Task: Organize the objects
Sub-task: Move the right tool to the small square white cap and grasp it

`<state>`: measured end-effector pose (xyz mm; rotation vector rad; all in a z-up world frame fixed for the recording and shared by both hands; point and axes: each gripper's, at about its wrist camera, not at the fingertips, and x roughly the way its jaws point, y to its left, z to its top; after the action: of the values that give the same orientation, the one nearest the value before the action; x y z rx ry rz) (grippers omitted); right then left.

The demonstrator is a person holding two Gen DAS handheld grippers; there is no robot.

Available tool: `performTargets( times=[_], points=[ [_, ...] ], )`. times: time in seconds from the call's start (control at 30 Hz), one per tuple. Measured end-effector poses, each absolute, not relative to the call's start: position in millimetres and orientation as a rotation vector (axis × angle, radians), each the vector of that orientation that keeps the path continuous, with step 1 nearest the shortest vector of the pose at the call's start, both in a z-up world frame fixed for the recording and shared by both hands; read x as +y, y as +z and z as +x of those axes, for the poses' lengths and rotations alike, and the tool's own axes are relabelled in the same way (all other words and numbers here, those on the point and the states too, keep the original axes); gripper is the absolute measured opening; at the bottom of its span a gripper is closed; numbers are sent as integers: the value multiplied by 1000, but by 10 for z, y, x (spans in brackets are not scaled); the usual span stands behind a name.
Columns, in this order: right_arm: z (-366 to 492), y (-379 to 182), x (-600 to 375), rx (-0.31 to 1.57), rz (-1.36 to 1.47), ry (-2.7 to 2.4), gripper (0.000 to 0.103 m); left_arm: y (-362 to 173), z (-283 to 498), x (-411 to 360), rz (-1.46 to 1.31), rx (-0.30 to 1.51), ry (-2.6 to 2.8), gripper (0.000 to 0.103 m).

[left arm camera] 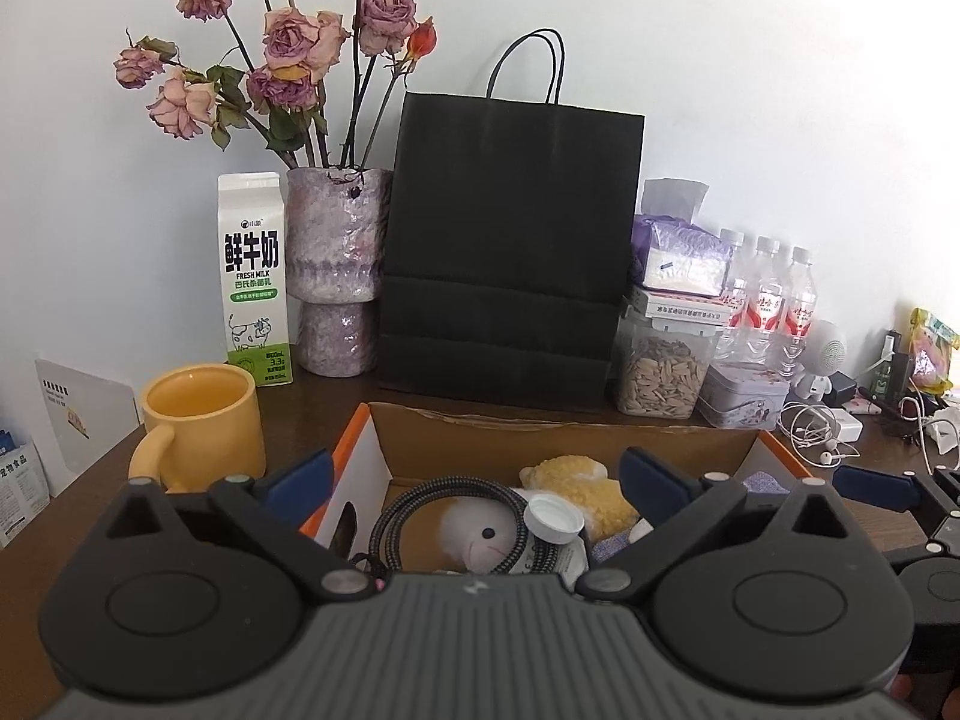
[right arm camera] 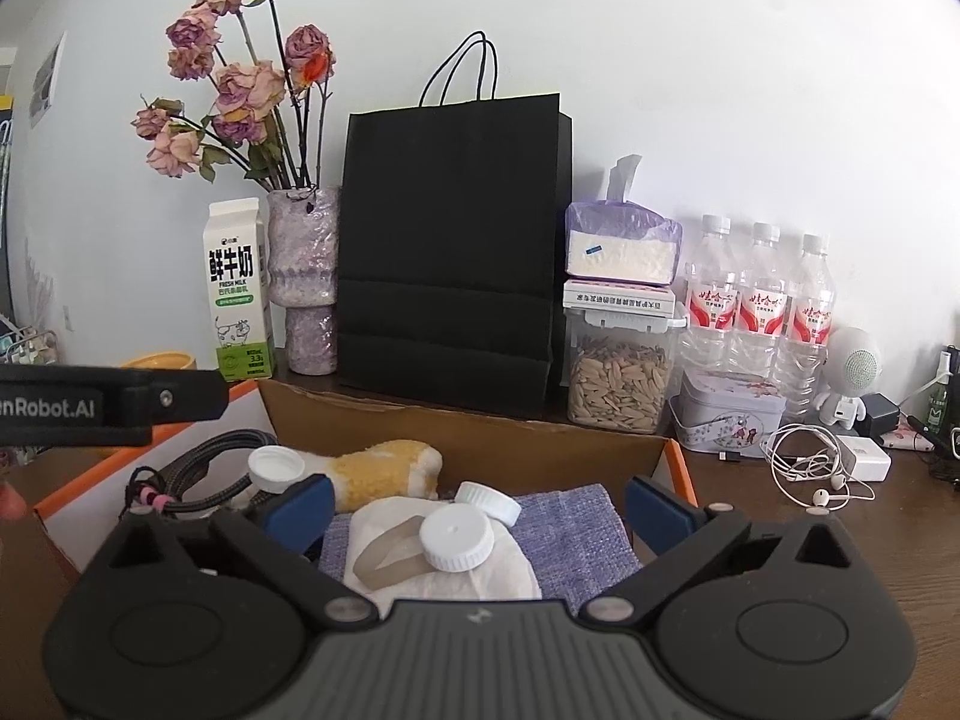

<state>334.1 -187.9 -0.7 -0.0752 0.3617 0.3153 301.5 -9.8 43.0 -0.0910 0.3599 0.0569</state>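
Two tools hover side by side over an open cardboard box [right arm camera: 480, 426] with orange edges, which sits on the dark wooden bench [right arm camera: 840, 540]. The left tool [left arm camera: 474, 480] has its blue pads spread wide with nothing between them; the right tool [right arm camera: 480, 507] is likewise spread and holds nothing. Both point level toward the back wall, over the near side of the box.

In the box I count three white screw caps: one [right arm camera: 276, 468] by the left wall, and two [right arm camera: 456, 537] close together on a white pouch [right arm camera: 444, 570] that lies flat on a blue woven cloth [right arm camera: 576, 534]. A yellow and white plush toy [right arm camera: 384, 471] lies on its side, its long axis running left to right across the box; in the left view its white face [left arm camera: 480, 534] looks toward the camera. One braided dark cable [right arm camera: 204, 468] is coiled at the left end.

Behind the box stand one black paper bag [right arm camera: 450, 240], upright with handles up, one milk carton [right arm camera: 237, 288], one purple vase [right arm camera: 306, 276] of dried roses, and three water bottles [right arm camera: 759, 306] in a row. One clear jar of seeds [right arm camera: 618, 378] carries a box and a tissue pack [right arm camera: 621, 246] stacked on it. One tin [right arm camera: 729, 414], one white earphone set [right arm camera: 810, 468] and one yellow mug [left arm camera: 201, 420] also sit on the bench.
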Motion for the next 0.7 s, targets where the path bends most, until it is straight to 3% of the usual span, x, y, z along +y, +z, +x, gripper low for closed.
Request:
performTargets(
  times=[0.7],
  points=[
    [2516,27,-1905,374,-98,363,103,308,2225,80,-87,431,55,103]
  ],
)
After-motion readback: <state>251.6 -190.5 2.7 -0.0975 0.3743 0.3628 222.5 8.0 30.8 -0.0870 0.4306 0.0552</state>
